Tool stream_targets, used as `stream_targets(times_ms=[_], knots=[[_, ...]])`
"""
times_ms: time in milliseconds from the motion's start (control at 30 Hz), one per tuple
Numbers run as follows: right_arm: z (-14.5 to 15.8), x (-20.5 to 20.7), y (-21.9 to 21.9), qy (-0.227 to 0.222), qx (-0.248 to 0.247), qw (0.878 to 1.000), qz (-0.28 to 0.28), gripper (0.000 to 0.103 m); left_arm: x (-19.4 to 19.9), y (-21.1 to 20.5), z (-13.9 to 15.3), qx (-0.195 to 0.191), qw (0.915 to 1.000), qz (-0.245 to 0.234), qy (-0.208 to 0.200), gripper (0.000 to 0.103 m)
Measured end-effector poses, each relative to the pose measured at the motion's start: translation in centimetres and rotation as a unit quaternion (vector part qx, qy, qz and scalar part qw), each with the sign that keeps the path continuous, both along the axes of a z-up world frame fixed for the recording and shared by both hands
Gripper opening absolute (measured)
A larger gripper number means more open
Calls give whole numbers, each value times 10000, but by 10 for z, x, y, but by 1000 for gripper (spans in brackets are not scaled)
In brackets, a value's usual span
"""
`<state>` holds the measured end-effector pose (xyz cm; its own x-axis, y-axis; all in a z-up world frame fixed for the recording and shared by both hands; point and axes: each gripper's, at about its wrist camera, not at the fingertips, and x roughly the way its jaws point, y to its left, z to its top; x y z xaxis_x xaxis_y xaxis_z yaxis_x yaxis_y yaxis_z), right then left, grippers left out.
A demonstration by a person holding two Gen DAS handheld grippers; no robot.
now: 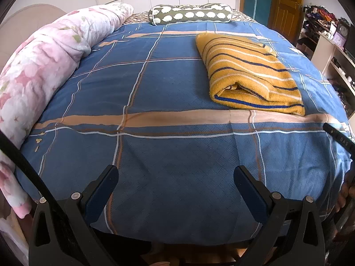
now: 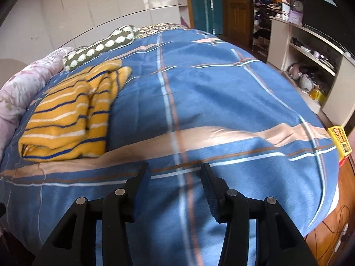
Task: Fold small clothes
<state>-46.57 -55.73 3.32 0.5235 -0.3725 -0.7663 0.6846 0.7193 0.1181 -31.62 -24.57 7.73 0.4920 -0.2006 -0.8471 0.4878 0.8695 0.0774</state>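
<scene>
A folded yellow garment [image 1: 248,71] with dark blue and white stripes lies flat on the blue plaid bed cover [image 1: 168,84], at the far right in the left wrist view. In the right wrist view the garment [image 2: 66,115] sits at the left. My left gripper [image 1: 175,169] is open over bare cover near the bed's front edge, well short of the garment. My right gripper [image 2: 174,165] hovers over the cover to the right of the garment; its jaws are opening with nothing between them. One black finger [image 1: 337,135] of it shows at the right edge of the left wrist view.
A rolled pink floral quilt [image 1: 44,66] runs along the bed's left side. A spotted bolster pillow [image 1: 190,14] lies at the head. A cluttered shelf unit [image 2: 310,55] stands right of the bed, and a yellow box [image 2: 339,139] sits near the bed's right corner.
</scene>
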Motion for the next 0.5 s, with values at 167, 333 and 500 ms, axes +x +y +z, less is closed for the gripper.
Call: stream_targets(times_ms=[167, 333, 500], knots=[[1, -12, -20, 33, -82, 9995, -318, 52, -2, -3, -1, 28, 10000, -16, 4, 103], [0, -20, -29, 129, -187, 9988, -426, 54, -3, -6, -4, 60, 10000, -34, 32, 103], [-2, -20, -30, 197, -218, 9989, -371, 56, -1, -8, -8, 54, 9999, -51, 110, 103]])
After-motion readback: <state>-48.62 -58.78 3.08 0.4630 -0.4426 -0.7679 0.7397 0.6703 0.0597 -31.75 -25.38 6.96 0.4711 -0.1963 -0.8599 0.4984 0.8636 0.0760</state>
